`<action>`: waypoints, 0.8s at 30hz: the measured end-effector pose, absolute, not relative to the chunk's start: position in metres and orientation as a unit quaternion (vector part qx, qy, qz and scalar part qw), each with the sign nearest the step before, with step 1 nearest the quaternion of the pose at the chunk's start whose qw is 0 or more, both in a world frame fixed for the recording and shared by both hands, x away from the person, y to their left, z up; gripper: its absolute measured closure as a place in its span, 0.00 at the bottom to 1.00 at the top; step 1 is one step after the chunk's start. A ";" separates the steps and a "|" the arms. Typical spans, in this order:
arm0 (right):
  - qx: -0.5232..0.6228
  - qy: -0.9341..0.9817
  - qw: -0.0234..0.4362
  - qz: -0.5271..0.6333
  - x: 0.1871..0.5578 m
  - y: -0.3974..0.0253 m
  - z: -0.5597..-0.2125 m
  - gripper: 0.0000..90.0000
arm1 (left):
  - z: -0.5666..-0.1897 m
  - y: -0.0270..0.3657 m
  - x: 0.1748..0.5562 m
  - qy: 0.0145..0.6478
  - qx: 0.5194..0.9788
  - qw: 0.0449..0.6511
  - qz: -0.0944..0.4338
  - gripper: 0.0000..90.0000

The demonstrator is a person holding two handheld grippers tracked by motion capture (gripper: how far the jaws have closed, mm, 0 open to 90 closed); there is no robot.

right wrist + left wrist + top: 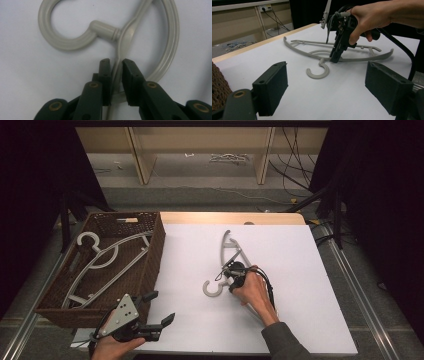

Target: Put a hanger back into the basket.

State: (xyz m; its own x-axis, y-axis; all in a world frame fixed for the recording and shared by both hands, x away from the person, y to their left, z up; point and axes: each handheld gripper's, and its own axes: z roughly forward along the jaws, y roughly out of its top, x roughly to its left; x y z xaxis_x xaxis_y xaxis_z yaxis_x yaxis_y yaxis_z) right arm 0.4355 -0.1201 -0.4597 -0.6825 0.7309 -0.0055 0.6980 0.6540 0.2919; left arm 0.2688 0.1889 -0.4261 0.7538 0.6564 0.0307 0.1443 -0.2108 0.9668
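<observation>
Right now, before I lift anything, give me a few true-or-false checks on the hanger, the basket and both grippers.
1. The right gripper has its jaws closed on the grey hanger near its hook. True.
2. That hanger hangs in the air. False: it lies flat on the white table.
3. The left gripper is open and holds nothing. True.
4. The wicker basket is empty. False: a hanger in the basket lies inside it.
</observation>
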 end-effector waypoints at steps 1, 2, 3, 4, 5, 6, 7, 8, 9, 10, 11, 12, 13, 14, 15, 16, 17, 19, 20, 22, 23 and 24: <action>0.391 0.908 0.058 0.135 0.436 -0.121 -0.459 0.89 | -0.426 0.189 0.269 0.269 0.744 0.568 0.226 0.20; 0.388 0.909 0.058 0.137 0.436 -0.122 -0.459 0.92 | -0.426 0.189 0.269 0.268 0.745 0.568 0.226 0.20; 0.378 0.914 0.061 0.136 0.436 -0.122 -0.460 0.92 | -0.426 0.189 0.269 0.268 0.745 0.568 0.226 0.20; 0.373 0.916 0.060 0.134 0.436 -0.122 -0.459 0.92 | -0.426 0.189 0.269 0.269 0.744 0.569 0.225 0.20; 0.371 0.917 0.059 0.130 0.436 -0.121 -0.459 0.92 | -0.426 0.189 0.269 0.269 0.744 0.568 0.224 0.20; 0.364 0.920 0.064 0.133 0.437 -0.121 -0.459 0.92 | -0.426 0.189 0.269 0.269 0.744 0.569 0.224 0.20; 0.360 0.922 0.061 0.130 0.436 -0.121 -0.459 0.92 | -0.426 0.188 0.269 0.269 0.744 0.569 0.224 0.20; 0.356 0.923 0.060 0.131 0.436 -0.121 -0.458 0.92 | -0.427 0.188 0.269 0.269 0.744 0.569 0.224 0.20; 0.349 0.926 0.059 0.132 0.436 -0.123 -0.458 0.92 | -0.427 0.188 0.270 0.268 0.745 0.569 0.224 0.20; 0.343 0.928 0.056 0.133 0.436 -0.124 -0.458 0.92 | -0.427 0.188 0.270 0.267 0.746 0.568 0.223 0.20; 0.340 0.930 0.053 0.130 0.435 -0.124 -0.457 0.92 | -0.427 0.188 0.270 0.267 0.746 0.568 0.223 0.20; 0.338 0.930 0.052 0.132 0.435 -0.125 -0.458 0.92 | -0.427 0.187 0.271 0.266 0.744 0.571 0.222 0.20; 0.333 0.932 0.048 0.133 0.434 -0.126 -0.457 0.92 | -0.426 0.186 0.271 0.264 0.746 0.568 0.225 0.20; 0.329 0.934 0.047 0.136 0.434 -0.127 -0.456 0.92 | -0.426 0.186 0.272 0.263 0.747 0.568 0.225 0.20; 0.329 0.933 0.043 0.138 0.433 -0.128 -0.455 0.92 | -0.426 0.185 0.272 0.262 0.748 0.567 0.225 0.20; 0.327 0.934 0.038 0.141 0.433 -0.129 -0.454 0.92 | -0.425 0.184 0.273 0.257 0.749 0.566 0.228 0.21; 0.320 0.935 0.036 0.146 0.432 -0.131 -0.453 0.92 | -0.424 0.183 0.274 0.254 0.749 0.567 0.229 0.21; 0.309 0.938 0.029 0.153 0.430 -0.134 -0.450 0.92 | -0.422 0.180 0.277 0.249 0.754 0.563 0.230 0.21; 0.307 0.938 0.027 0.160 0.428 -0.136 -0.448 0.92 | -0.422 0.179 0.279 0.246 0.756 0.562 0.229 0.21; 0.300 0.939 0.027 0.165 0.427 -0.138 -0.445 0.92 | -0.419 0.176 0.282 0.240 0.764 0.550 0.237 0.22; 0.297 0.940 0.029 0.168 0.425 -0.140 -0.443 0.92 | -0.418 0.174 0.285 0.238 0.770 0.541 0.241 0.22; 0.292 0.941 0.021 0.170 0.424 -0.141 -0.442 0.92 | -0.417 0.172 0.287 0.237 0.774 0.536 0.240 0.23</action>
State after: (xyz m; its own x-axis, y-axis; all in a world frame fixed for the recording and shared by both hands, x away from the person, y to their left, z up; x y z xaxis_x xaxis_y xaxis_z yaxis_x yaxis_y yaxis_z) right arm 0.4239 -0.1411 -0.4415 -0.8283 0.5571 0.0592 0.5427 0.7717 0.3315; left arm 0.2867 0.1721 -0.4173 0.7722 0.6245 0.1168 0.1104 -0.3129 0.9434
